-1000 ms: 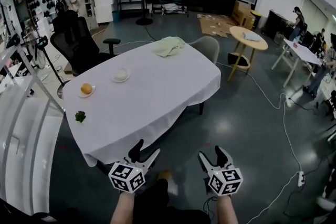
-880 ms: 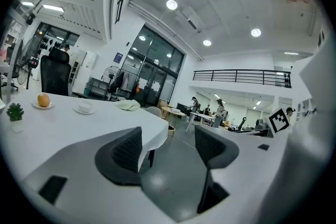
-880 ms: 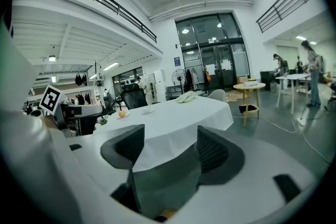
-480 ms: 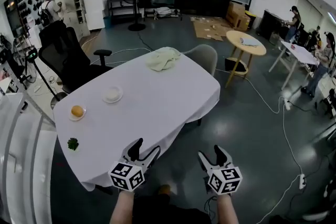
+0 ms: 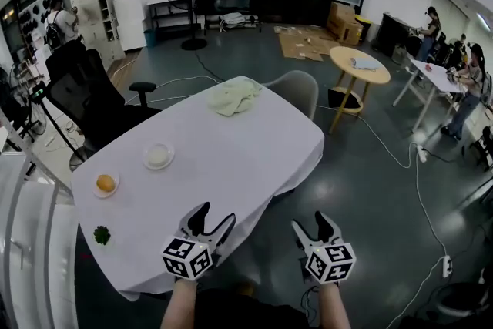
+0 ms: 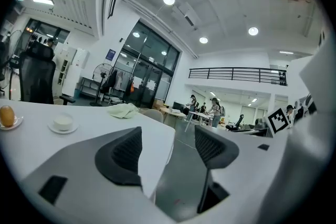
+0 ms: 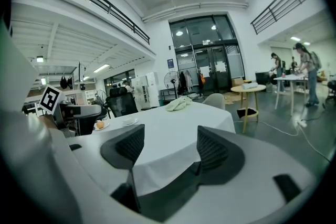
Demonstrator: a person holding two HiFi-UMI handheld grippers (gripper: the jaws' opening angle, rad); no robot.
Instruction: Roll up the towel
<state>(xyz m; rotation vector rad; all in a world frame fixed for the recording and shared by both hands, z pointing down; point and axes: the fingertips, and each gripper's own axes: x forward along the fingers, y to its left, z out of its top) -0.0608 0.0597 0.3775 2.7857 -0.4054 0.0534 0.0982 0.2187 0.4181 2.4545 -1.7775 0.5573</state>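
Towel (image 5: 235, 95) is seen crumpled in a pale green heap at the far end of the surface (image 5: 231, 158), close to its edge and well apart from both claws. Left claw (image 5: 215, 216) and right claw (image 5: 311, 223) are held wide, empty, by the near edge. Risks, as judged:
- The tablecloth (image 5: 154, 258) could be pinched along with the towel.
- The heap could be shoved off the far edge.
- A lopsided roll is likely unless it is flattened first.
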